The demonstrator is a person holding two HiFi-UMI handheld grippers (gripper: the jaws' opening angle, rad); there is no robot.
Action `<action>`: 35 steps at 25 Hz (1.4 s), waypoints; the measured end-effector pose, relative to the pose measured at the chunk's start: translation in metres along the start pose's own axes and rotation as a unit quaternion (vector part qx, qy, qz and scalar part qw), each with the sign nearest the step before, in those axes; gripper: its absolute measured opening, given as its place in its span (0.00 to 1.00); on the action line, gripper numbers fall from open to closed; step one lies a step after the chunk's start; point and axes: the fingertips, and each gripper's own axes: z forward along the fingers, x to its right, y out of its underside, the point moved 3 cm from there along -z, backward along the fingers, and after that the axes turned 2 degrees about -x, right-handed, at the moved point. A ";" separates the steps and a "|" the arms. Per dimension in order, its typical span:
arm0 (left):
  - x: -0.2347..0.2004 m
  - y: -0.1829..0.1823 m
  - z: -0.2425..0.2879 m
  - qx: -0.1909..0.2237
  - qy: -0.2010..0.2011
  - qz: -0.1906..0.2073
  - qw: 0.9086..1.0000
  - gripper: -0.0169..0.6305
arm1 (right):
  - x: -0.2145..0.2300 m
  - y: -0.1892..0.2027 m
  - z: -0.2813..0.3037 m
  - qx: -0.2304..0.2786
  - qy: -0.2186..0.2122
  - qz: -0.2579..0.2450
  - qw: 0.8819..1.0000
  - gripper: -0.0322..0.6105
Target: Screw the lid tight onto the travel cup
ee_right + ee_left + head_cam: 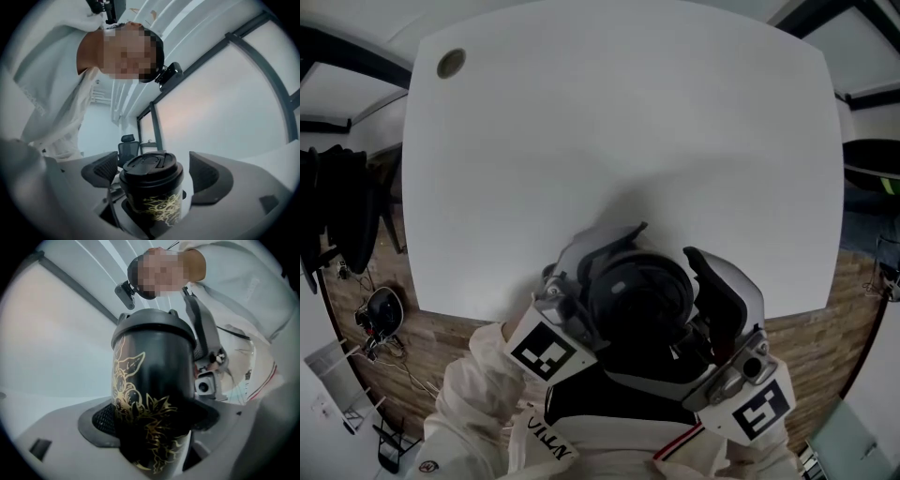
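- Head view, far left: we see a round cable hole (451, 63) in the far left corner of the white table (619, 141).
- Just left of centre, the left gripper (154, 418) juts out from our pale sleeve (473, 394), with its marker cube facing up. In the left gripper view its jaws are spread wide and clamped on the black body of the travel cup (154, 376). The cup's gold pattern faces the camera, and the meshed left pad (104, 420) lies against the cup wall.
- At centre, we hold the travel cup up at the near edge of the table, in front of our chest. Its black lid (639, 298) sits on the mouth and faces up toward the head camera.
- To the right, the right gripper (152, 171) lies on the cup's other side, marker cube up. In the right gripper view its jaws stand wide on either side of the lid. A narrow gap shows between each of the pads (208, 176) and the lid's rim, so nothing is gripped there.
- Behind the cup in that same view, an office chair (128, 147) stands beside a glass wall (220, 108).
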 end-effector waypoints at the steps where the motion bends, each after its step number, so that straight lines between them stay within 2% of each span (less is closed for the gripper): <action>1: 0.002 0.000 0.000 0.000 0.019 0.001 1.000 0.66 | -0.001 0.000 -0.003 -0.011 -0.040 -0.004 0.999 0.76; 4: 0.010 -0.001 0.001 0.001 0.076 0.006 0.997 0.66 | -0.003 -0.005 -0.008 -0.039 -0.163 -0.003 0.986 0.76; 9: 0.019 0.000 0.006 0.004 0.143 0.004 0.990 0.66 | -0.001 0.001 -0.001 -0.083 -0.281 -0.038 0.955 0.76; 12: 0.020 -0.006 0.008 0.013 0.163 0.004 0.987 0.66 | -0.006 0.006 0.005 -0.109 -0.324 -0.052 0.938 0.76; 15: 0.016 -0.003 0.006 0.006 0.168 0.005 0.986 0.66 | -0.007 0.012 0.013 -0.113 -0.326 -0.066 0.936 0.76; 17: 0.015 -0.001 0.005 0.002 0.164 0.006 0.986 0.66 | -0.007 0.013 0.015 -0.106 -0.312 -0.066 0.942 0.76; 20: 0.013 0.001 0.004 0.003 0.147 0.004 0.989 0.66 | -0.005 0.013 0.017 -0.088 -0.266 -0.059 0.958 0.76; 24: 0.012 0.002 0.001 0.006 0.102 0.002 0.995 0.66 | -0.005 0.012 0.018 -0.061 -0.161 -0.048 0.984 0.76; 27: 0.006 0.004 -0.002 0.003 0.062 0.000 0.998 0.66 | -0.003 0.013 0.023 -0.050 -0.073 -0.040 0.995 0.76; 31: -0.011 0.003 -0.008 0.012 -0.004 -0.015 1.000 0.66 | 0.004 0.011 0.038 -0.038 0.034 -0.027 0.998 0.76; 35: -0.004 0.003 -0.001 0.012 -0.062 -0.023 0.998 0.66 | 0.005 0.010 0.026 -0.026 0.126 -0.028 0.991 0.76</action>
